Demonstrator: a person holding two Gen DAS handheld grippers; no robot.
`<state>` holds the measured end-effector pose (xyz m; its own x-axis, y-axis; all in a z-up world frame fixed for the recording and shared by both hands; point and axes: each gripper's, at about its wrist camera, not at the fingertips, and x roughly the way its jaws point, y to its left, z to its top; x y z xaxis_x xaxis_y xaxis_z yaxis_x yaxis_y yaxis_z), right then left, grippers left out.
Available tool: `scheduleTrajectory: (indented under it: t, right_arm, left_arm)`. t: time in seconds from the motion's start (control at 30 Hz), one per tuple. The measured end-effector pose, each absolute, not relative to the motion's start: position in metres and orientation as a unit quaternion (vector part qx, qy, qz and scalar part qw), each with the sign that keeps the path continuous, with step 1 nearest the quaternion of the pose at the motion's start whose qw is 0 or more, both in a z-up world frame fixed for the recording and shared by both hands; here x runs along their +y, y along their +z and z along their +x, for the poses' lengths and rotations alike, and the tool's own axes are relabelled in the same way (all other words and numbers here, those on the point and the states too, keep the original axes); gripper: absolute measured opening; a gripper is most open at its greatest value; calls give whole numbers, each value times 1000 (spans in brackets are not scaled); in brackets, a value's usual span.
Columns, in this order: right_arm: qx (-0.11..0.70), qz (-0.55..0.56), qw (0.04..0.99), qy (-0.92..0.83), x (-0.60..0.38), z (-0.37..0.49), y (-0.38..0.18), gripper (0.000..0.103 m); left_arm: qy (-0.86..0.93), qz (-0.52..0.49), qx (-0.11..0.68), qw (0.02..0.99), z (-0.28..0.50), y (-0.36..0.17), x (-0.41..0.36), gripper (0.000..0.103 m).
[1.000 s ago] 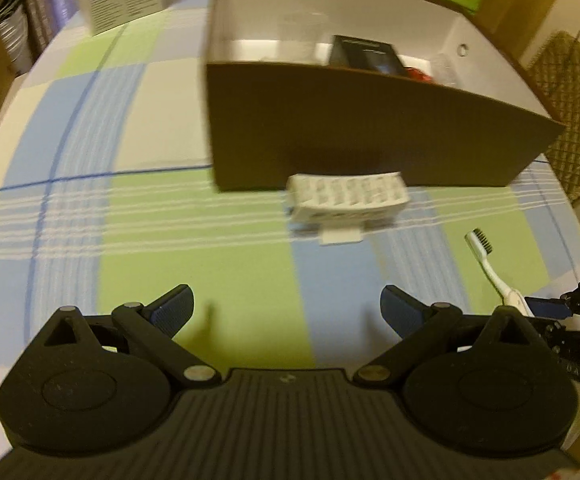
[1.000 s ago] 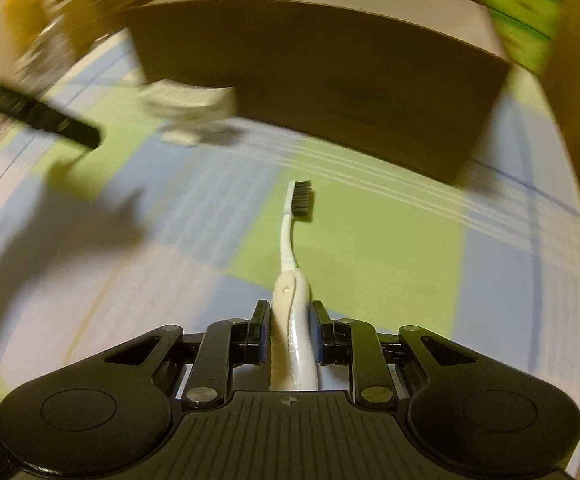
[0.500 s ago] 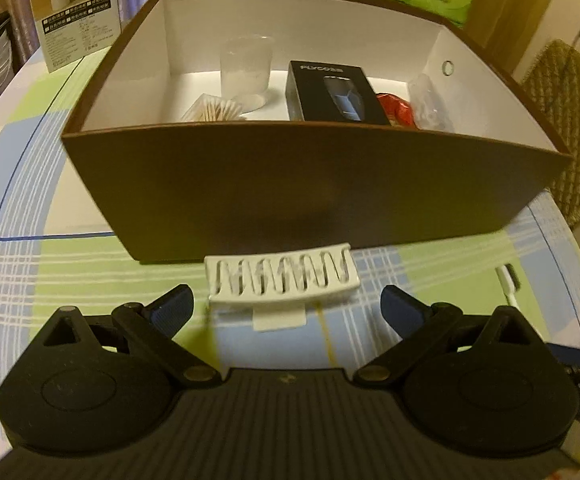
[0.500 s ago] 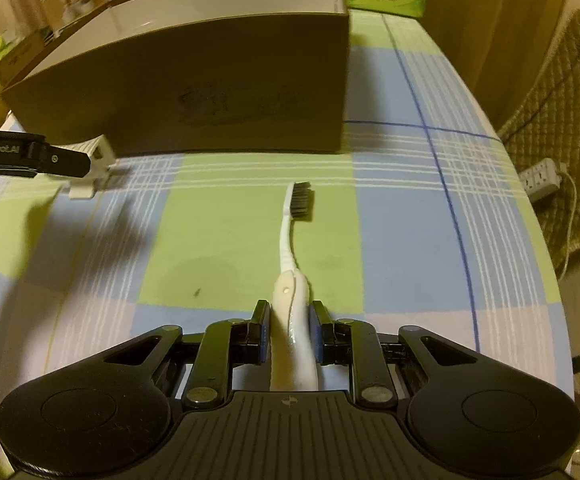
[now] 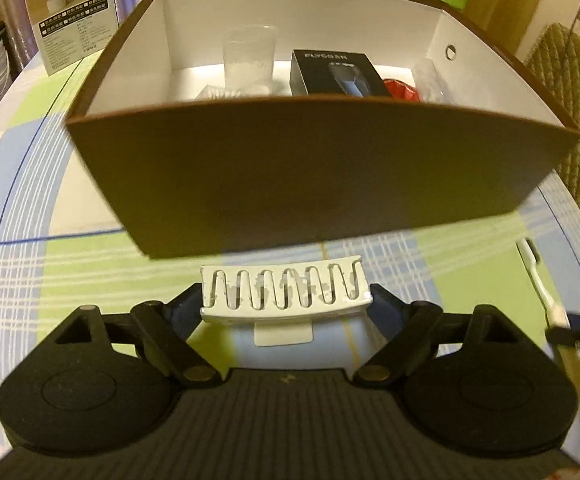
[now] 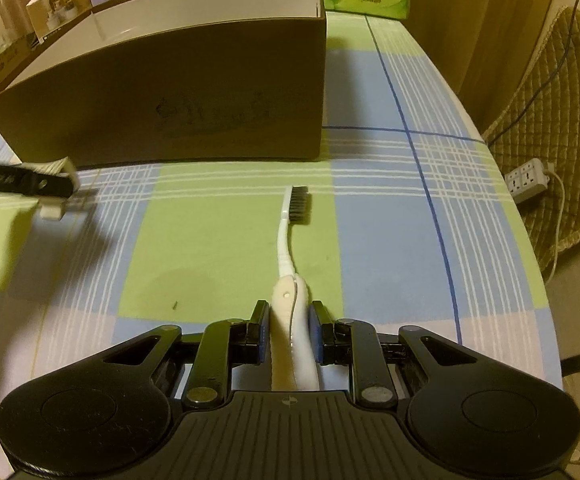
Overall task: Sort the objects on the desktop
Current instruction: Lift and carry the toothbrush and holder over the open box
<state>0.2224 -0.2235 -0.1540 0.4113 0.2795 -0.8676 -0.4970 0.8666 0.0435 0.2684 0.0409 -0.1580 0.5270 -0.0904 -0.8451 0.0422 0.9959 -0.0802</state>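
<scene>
Dim, warm yellowish light; fisheye bending darkens the corners, soft shadows fall lower left, and edges blur slightly.

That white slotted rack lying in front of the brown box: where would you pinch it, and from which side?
Pinch the white slotted rack across its two short ends, coming in from the near side, away from the brown box. It lies flat and crosswise, and the left gripper already straddles it that way.

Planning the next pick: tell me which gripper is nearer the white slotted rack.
Left. The left gripper has the white slotted rack between its fingers, by the brown box. The right gripper sits off to the side, shut on the toothbrush.
</scene>
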Motion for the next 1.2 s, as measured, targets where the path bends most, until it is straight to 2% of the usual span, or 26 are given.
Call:
scheduleTrajectory:
  t: [0.33, 0.4, 0.5, 0.9, 1.2]
  right_arm:
    - [474, -137, 838, 233, -216, 222, -155, 23]
    - [472, -142, 839, 232, -215, 222, -156, 23]
    - [470, -153, 836, 239, -212, 218, -155, 17]
    - [501, -130, 815, 261, -213, 199, -150, 17]
    - [492, -121, 809, 297, -204, 188, -131, 17]
  left_arm:
    - [-35, -24, 501, 865, 224, -152, 60, 83]
    - [-34, -26, 501, 864, 220, -152, 60, 83]
    - [-38, -25, 500, 865, 216, -150, 58, 83]
    - [-53, -13, 493, 868, 206, -144, 46, 83]
    - [-62, -6, 482, 874, 203, -133, 38, 83]
